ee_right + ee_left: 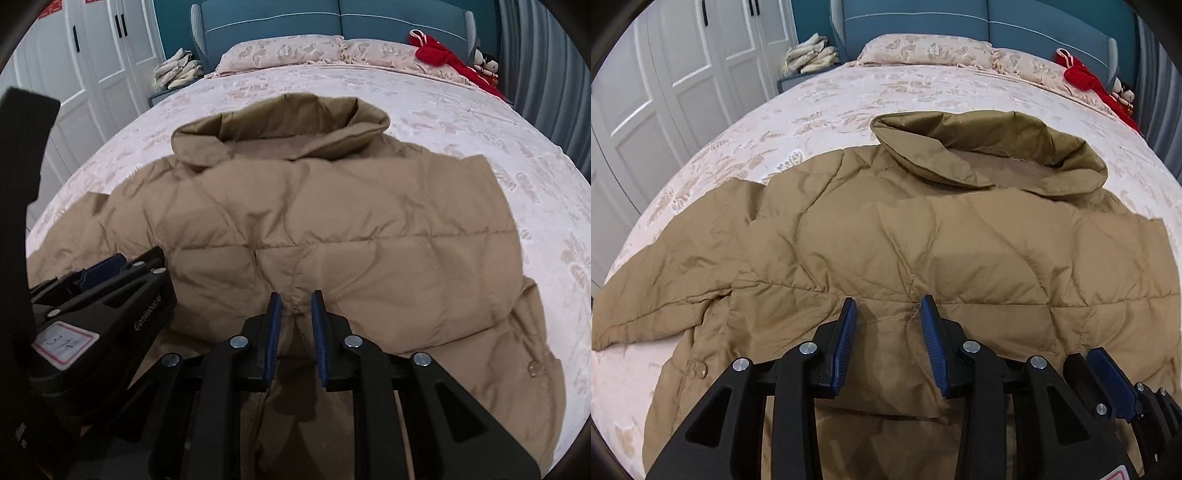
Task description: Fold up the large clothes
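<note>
Jacket [905, 236] flat on bed [820, 99], hood [990, 147] toward 12 o'clock, pillows [923, 50] behind it, sleeve [661, 295] out at 9 o'clock, folded pile [810, 59] at 11 o'clock beside bed.

We see a tan quilted puffer jacket [923, 251] spread flat on the bed [820, 99], its big collar [990, 155] toward the pillows [923, 50]. One sleeve [665, 306] lies stretched out sideways, and the other side is already folded in over the body.

Jacket [886, 240] quilted matt tan cloth; bedspread [831, 103] patterned woven cloth; headboard [332, 18] smooth blue upholstery.
</note>
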Tool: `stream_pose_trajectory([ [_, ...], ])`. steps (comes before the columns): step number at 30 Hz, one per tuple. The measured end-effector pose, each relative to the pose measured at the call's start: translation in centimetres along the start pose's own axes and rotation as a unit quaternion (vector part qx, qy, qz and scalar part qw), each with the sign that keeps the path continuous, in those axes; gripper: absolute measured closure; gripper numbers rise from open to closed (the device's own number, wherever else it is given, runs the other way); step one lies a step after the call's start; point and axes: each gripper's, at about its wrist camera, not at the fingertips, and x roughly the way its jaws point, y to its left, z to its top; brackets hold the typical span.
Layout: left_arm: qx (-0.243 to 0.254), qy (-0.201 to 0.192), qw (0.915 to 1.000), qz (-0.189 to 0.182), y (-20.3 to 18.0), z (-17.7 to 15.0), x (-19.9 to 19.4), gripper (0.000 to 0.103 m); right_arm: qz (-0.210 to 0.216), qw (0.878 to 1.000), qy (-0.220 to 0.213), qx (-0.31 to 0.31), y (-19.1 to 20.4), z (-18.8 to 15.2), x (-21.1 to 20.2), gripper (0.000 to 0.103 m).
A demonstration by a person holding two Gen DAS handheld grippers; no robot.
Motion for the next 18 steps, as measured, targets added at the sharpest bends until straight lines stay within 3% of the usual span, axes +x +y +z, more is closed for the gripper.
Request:
stream_pose_trajectory([
  [4,0.011,-0.013,0.9998,0.009,-0.5,-0.9,0.7,0.066,-0.011,1.000,-0.004,-0.008,0.3,-0.9,1.0,0.087],
  [18,-0.015,-0.050,0.9985,-0.015,0.2,-2.2,1.7,0.066,-0.020,0.999,-0.032,-0.017,0.6,-2.3,1.5,0.088],
])
